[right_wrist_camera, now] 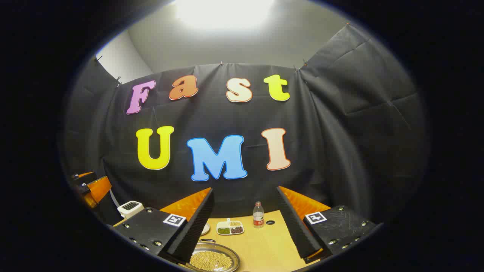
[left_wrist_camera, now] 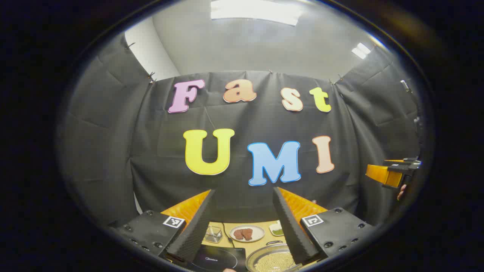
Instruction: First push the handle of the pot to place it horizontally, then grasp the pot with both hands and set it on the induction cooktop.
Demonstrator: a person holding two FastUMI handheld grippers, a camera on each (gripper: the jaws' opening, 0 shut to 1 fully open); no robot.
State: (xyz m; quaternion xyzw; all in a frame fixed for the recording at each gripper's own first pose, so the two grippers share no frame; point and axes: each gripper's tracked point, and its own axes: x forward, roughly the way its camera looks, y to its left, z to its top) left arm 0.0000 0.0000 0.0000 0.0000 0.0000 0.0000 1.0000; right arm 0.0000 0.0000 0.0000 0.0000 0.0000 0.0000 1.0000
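- Left gripper view: left gripper (left_wrist_camera: 242, 221) held high with fingers spread wide, gripping nothing; round metal pot of pale beans (left_wrist_camera: 270, 258) sits on the wooden table just right of the black induction cooktop (left_wrist_camera: 217, 258), awaiting transfer.
- Right gripper (right_wrist_camera: 245, 223), likewise wide apart and empty, hovers above the pot, likely poised to descend.

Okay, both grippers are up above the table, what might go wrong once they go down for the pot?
1. The pot is full of small pale grains; tilting it during the two-handed lift may spill them.
2. It sits right beside the induction cooktop, so pushing the handle could knock it against the cooktop.
3. The glass jar and plate lie close behind.
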